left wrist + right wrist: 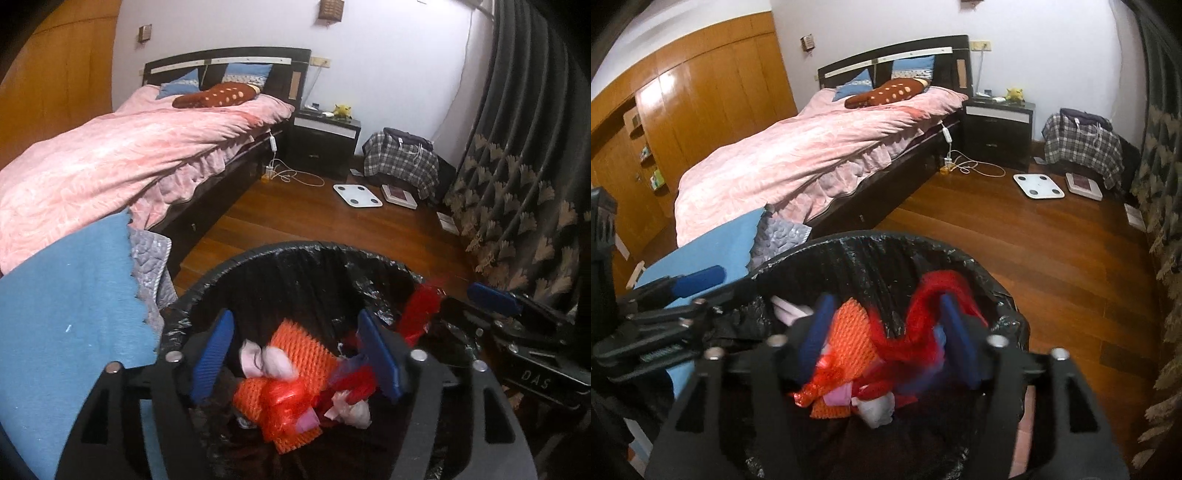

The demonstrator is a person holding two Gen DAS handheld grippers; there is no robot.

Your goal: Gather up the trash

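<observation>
Over the bin (295,254), my left tongs (295,354) gape empty; my right tongs (886,332) gape too, red netting (923,317) draped on one finger—shake it off.

The round bin lined with black plastic (295,254) is being crowded inside by orange foam netting (299,350), red mesh (934,295) and crumpled tissue. Bare wooden floor (1052,251) is being left free from 12 to 2 o'clock. At 9 o'clock, passage is being blocked by the blue blanket (66,314).
</observation>
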